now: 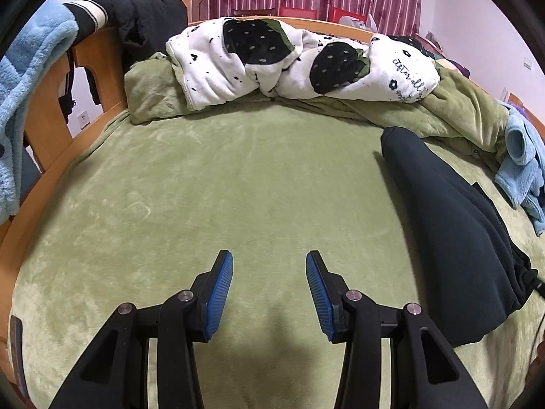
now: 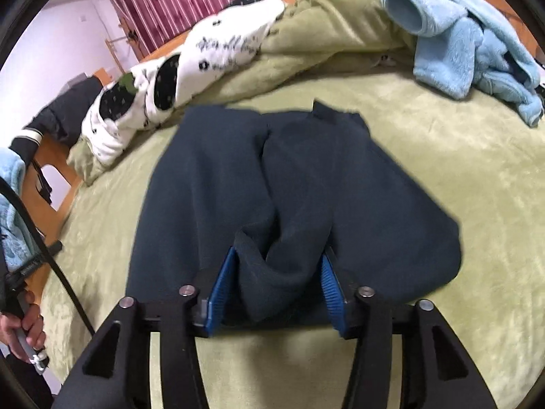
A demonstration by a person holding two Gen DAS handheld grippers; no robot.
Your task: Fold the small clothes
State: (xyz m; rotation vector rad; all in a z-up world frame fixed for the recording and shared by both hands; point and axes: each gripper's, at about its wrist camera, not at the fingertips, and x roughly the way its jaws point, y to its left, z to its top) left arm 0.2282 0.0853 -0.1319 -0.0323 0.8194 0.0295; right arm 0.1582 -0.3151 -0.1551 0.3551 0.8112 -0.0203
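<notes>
A dark navy garment (image 2: 238, 170) lies spread on the green bed sheet (image 2: 442, 177), its near edge bunched up into a fold. My right gripper (image 2: 280, 252) straddles that fold. Cloth fills the gap, but the blue pads (image 2: 221, 289) show bare beside it, so the jaws stand open around it. In the left wrist view the same dark garment (image 1: 453, 238) lies at the right. My left gripper (image 1: 269, 255) hovers over bare green sheet (image 1: 204, 187) to its left, open and empty.
A light blue fleece garment (image 2: 460, 44) lies crumpled at the far right. A white strawberry-print blanket (image 1: 272, 61) and green quilt are heaped along the back. The wooden bed frame (image 1: 51, 109) carries blue fleece and a black jacket (image 1: 146, 24). A person's hand (image 2: 27, 320) shows at the left.
</notes>
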